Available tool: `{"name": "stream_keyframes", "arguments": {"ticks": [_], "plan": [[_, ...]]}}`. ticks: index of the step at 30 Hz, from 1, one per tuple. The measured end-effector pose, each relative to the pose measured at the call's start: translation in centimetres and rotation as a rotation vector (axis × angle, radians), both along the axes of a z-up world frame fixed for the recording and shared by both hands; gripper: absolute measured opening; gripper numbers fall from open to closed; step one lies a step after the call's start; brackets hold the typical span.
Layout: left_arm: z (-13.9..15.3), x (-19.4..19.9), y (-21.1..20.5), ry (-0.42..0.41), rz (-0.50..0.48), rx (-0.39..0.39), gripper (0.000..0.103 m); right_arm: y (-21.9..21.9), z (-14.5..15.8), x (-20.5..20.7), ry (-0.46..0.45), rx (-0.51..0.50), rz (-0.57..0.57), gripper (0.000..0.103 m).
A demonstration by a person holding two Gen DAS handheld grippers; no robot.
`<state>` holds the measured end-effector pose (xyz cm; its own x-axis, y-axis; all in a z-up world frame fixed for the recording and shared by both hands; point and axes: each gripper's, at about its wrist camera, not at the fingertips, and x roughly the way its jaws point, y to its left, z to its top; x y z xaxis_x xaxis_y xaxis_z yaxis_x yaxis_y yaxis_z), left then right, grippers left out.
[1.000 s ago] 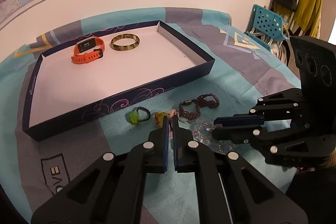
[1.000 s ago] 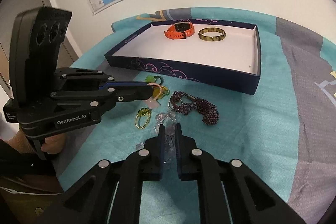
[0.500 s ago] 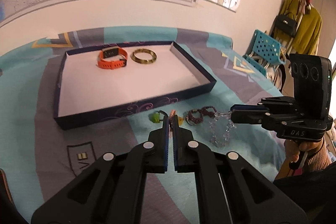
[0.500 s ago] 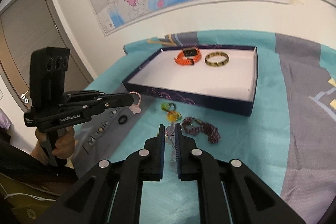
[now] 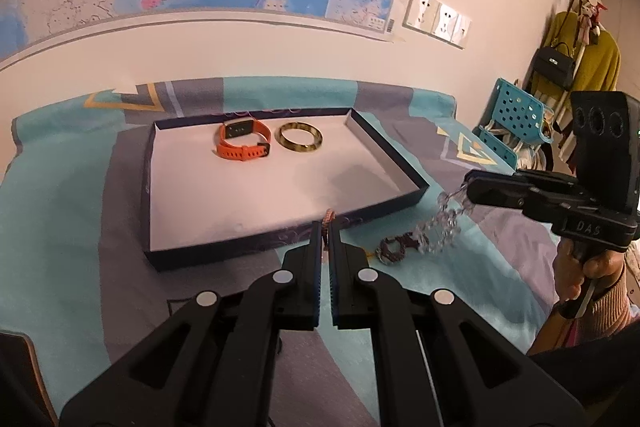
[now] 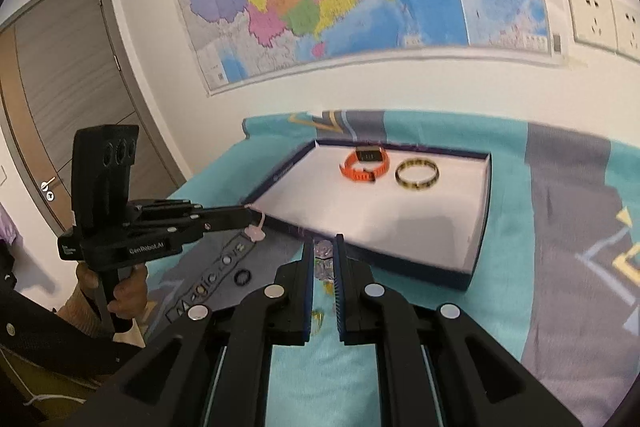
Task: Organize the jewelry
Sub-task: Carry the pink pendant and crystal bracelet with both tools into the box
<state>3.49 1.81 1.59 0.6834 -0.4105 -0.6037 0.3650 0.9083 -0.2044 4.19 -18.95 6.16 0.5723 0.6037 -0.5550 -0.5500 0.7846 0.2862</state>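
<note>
My left gripper (image 5: 326, 227) is shut on a thin pink cord bracelet (image 5: 330, 215), held above the cloth just in front of the navy tray (image 5: 404, 163). In the right wrist view its pink charm (image 6: 256, 231) dangles from the left gripper's tip (image 6: 248, 213). The right gripper (image 6: 323, 246) is shut on a clear crystal bead bracelet (image 6: 323, 251), which hangs in a string (image 5: 444, 219) beside the tray's right corner. An orange watch (image 5: 242, 145) and a tortoiseshell bangle (image 5: 300, 142) lie inside the tray at the back. A dark purple bead bracelet (image 5: 394, 249) rests on the cloth.
A teal and grey cloth (image 5: 72, 211) covers the table. A small black ring (image 6: 242, 277) and a yellow ring (image 6: 318, 317) lie on it before the tray. A blue plastic stool (image 5: 516, 115) and hanging clothes stand at the right, a door (image 6: 60, 99) at the left.
Both grippers have risen from the cloth. The left lifted the pink cord bracelet and the right lifted the clear bead bracelet. The other loose pieces stayed on the cloth.
</note>
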Motion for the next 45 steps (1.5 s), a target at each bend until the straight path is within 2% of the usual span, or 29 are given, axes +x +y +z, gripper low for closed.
{"name": "stream_keyframes", "arguments": {"ticks": [5,16,45], "plan": [[0.5,0.6,0.3,-0.017,0.012,0.008,0.004,0.0,1.1,1.4,-0.023,0.013,-0.012,0.008],[1.5,2.6,0.3,-0.05,0.021,0.051,0.004,0.1,1.3,4.6,-0.025,0.02,-0.053,0.008],[0.2,8.1,0.2,-0.008,0.048,0.096,0.004,1.5,-0.2,11.1,0.018,0.003,-0.081,0.008]]}}
